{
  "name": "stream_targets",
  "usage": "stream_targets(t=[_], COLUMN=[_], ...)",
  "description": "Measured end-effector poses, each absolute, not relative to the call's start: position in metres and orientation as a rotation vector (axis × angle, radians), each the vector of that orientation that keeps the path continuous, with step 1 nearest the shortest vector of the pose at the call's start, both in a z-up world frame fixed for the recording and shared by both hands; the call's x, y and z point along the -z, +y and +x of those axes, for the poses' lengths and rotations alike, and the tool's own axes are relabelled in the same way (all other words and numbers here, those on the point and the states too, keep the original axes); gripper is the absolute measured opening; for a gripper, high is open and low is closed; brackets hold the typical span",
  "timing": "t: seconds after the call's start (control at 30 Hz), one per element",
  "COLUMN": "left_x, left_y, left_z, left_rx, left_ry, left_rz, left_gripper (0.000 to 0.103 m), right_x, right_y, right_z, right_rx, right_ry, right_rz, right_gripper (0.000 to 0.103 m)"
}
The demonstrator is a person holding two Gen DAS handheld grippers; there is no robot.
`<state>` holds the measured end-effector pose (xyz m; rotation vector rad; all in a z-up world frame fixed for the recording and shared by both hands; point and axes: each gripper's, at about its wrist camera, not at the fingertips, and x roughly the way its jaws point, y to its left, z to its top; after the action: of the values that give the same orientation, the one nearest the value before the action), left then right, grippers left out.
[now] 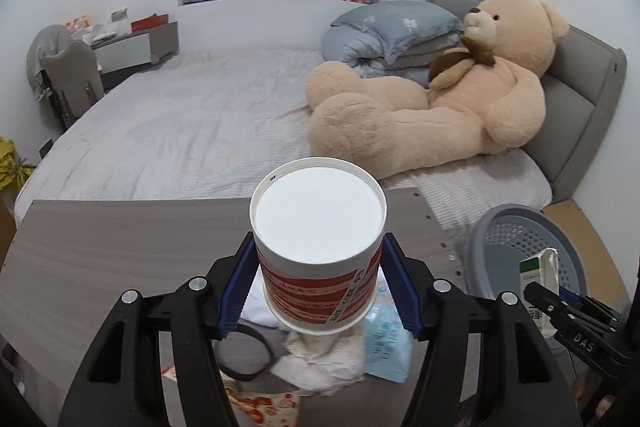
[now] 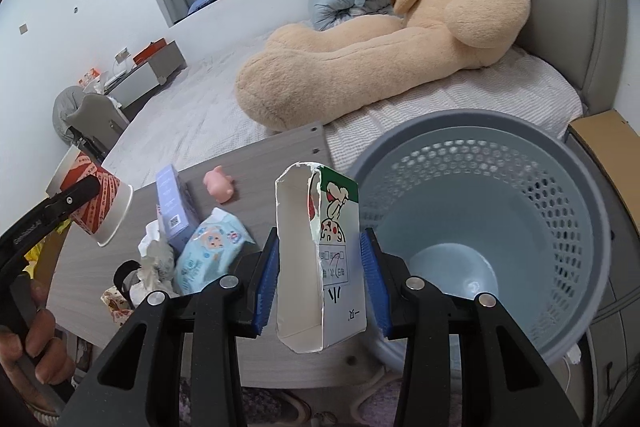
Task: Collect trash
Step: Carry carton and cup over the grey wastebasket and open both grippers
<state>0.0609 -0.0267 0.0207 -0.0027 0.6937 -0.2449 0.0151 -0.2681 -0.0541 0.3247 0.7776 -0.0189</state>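
Left claw (image 1: 318, 283) clamps an upturned paper cup (image 1: 320, 247); right claw (image 2: 318, 283) clamps a torn carton (image 2: 320, 263) beside the empty basket (image 2: 580, 167)

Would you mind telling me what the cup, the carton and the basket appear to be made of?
Cup: probably coated paper, with a rolled rim and printed red bands. Carton: paperboard, matte white inside with a torn edge. Basket: moulded plastic, smooth grey-blue with perforated walls.
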Motion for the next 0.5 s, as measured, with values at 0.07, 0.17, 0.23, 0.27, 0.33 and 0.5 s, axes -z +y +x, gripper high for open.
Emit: stream_targets(t=[0.07,0.17,0.23,0.27,0.33,0.5], left_x=[-0.022,-0.018,-0.015,-0.012,-0.007,0.011], left_y=[-0.052,-0.09,-0.113,-0.127,-0.149,-0.198], left_z=[0.056,0.05,0.047,0.045,0.043,0.043], left_rx=[0.304,0.371,0.418,0.442,0.476,0.548], left_ry=[0.701,0.711,0.72,0.726,0.738,0.784], left_rz=[0.009,0.048,0.069,0.085,0.11,0.157], left_gripper=[0.06,0.06,0.06,0.06,0.06,0.06], right_x=[0.053,0.054,0.057,0.059,0.061,0.07], right_y=[-0.284,-0.31,-0.324,-0.336,-0.349,-0.378], right_z=[0.006,-0.006,-0.012,-0.016,-0.02,-0.027], right_rx=[0.044,0.091,0.119,0.139,0.159,0.188], right_ry=[0.773,0.769,0.774,0.778,0.782,0.793], right_rz=[0.326,0.338,0.347,0.356,0.371,0.406], right_gripper=[0.039,0.039,0.039,0.039,0.039,0.039])
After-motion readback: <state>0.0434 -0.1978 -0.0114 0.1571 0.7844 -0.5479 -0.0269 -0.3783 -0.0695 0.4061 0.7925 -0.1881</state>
